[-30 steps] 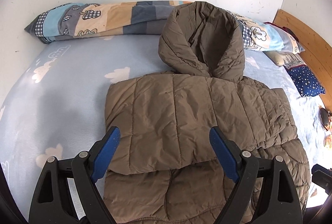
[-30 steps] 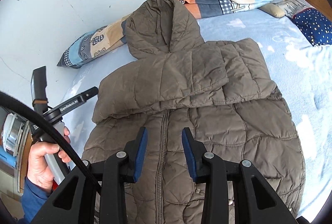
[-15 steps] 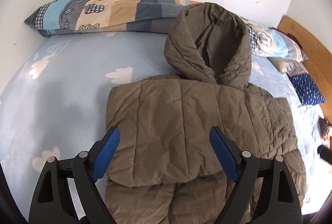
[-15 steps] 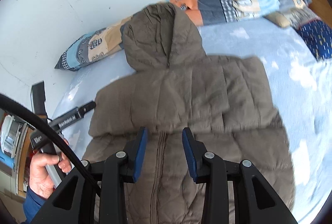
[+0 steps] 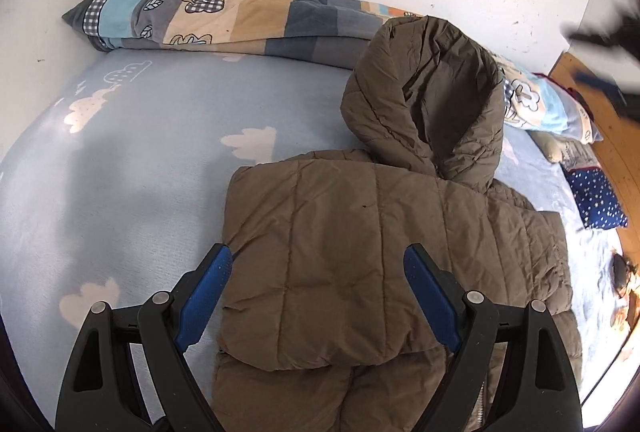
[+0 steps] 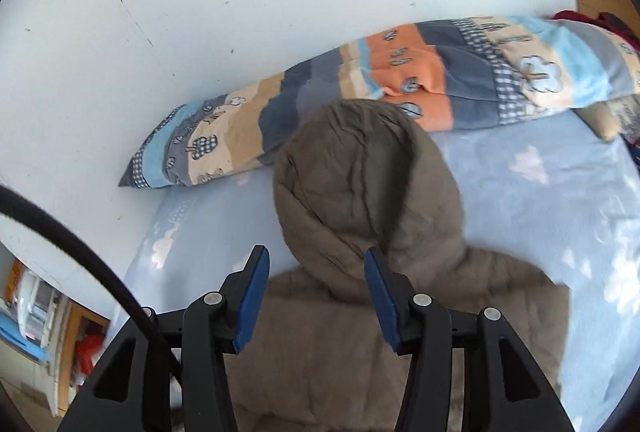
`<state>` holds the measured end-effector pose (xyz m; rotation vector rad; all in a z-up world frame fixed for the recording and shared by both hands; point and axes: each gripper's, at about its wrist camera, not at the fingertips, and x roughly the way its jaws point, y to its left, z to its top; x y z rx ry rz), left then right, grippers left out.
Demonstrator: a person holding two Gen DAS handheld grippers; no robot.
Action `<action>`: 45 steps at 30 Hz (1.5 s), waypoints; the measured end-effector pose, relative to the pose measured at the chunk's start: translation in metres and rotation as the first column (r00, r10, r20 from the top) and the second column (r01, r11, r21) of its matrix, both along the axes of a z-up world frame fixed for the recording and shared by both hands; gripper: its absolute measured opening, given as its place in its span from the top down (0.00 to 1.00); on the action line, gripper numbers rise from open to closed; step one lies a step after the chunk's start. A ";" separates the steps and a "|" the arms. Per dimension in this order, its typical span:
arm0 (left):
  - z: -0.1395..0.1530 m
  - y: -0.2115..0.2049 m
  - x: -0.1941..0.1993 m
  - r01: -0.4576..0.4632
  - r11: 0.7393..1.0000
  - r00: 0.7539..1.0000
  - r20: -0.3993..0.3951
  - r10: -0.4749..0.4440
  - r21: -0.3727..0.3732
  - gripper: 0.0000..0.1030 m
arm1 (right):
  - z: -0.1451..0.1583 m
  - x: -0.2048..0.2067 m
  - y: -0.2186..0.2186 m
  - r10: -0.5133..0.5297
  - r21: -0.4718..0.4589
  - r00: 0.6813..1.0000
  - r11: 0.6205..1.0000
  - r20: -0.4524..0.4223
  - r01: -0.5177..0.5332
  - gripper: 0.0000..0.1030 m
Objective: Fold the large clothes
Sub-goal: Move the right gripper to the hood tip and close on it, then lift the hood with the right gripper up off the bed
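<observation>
Brown quilted hooded jacket, one only, lies on the pale-blue cloud-print sheet, its folded sleeve edge between the left gripper fingers. Both the left gripper and the right gripper gape wide, holding nothing; bare sheet lies beyond the left finger.

Left gripper and right gripper were black plastic, blue textured jaws, silver screws, black cable.

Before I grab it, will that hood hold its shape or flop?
The hood of the brown puffer jacket looks soft and creased, so it will probably flop. Its quilted padding suggests it is light and springy, and may puff back open once folded.
</observation>
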<state>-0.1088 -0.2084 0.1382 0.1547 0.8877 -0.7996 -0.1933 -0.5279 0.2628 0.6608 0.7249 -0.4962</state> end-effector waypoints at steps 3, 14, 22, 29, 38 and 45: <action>-0.001 -0.001 0.003 0.002 1.000 1.000 0.030 -0.002 0.015 0.16 | -0.009 0.032 -0.028 -0.085 0.074 0.996 0.994 0.026 0.083 0.46; 0.002 -0.014 0.024 -0.001 1.000 0.999 0.053 0.000 0.007 0.16 | -0.060 0.119 -0.101 -0.088 -0.226 0.952 0.974 -0.292 0.021 0.40; 0.004 -0.029 0.030 0.018 1.000 0.999 0.039 -0.017 -0.026 0.16 | -0.089 0.122 -0.104 -0.032 -0.272 0.947 0.961 -0.319 -0.059 0.96; 0.025 -0.092 0.070 -0.020 0.994 1.000 0.009 0.021 -0.107 0.16 | -0.055 0.073 -0.069 0.032 -0.308 0.970 0.945 -0.240 -0.107 0.96; 0.047 -0.153 0.070 0.011 1.000 0.982 0.190 -0.008 -0.016 0.80 | -0.015 0.008 -0.011 0.134 -0.346 0.975 0.919 -0.178 -0.189 0.96; 0.052 -0.113 0.014 0.096 0.995 0.972 0.217 -0.088 -0.025 0.91 | 0.002 -0.064 0.042 0.154 -0.353 0.986 0.920 -0.066 -0.168 0.99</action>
